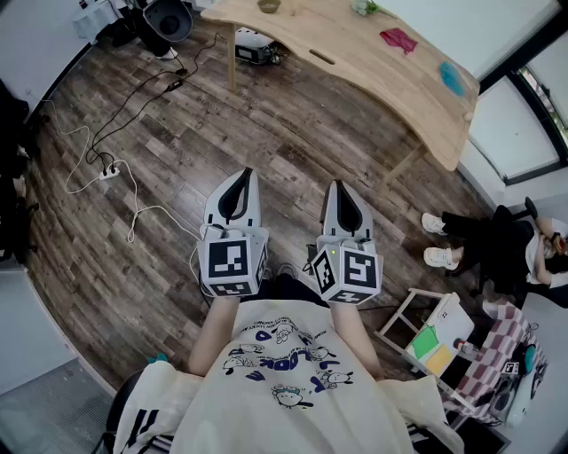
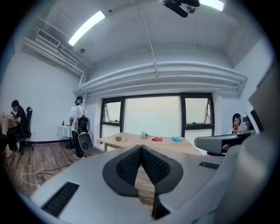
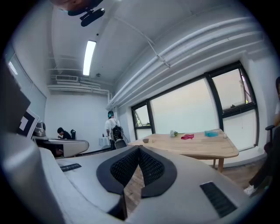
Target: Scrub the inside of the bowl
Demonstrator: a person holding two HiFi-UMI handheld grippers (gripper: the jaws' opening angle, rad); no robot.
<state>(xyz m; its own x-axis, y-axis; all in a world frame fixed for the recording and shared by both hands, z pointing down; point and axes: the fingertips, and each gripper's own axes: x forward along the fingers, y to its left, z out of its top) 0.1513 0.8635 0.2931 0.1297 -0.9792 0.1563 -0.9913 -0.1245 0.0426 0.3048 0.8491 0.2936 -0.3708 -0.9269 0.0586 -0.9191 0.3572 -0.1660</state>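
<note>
Leftward, the left gripper (image 1: 246, 173), a smooth grey shell with ribbed black pads (image 2: 129, 168), has its jaws pressed together, empty; the right gripper (image 1: 338, 185) matches. Well ahead of both, the small round bowl (image 1: 269, 5) rests on the pale wooden table (image 1: 355, 62).

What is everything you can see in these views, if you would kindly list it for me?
table: one, light wood, far side of the room
bowl: one, brown, on the table's far end
pink cloth: one, pink, on the table
blue cloth: one, blue, on the table near its right end
cables: several, black and white, on the floor at left
power strip: one, white, on the floor at left
seated person: one, dark clothes, right edge
small table: one, white, lower right
left gripper: one, grey-white, shut, empty
right gripper: one, grey-white, shut, empty
</note>
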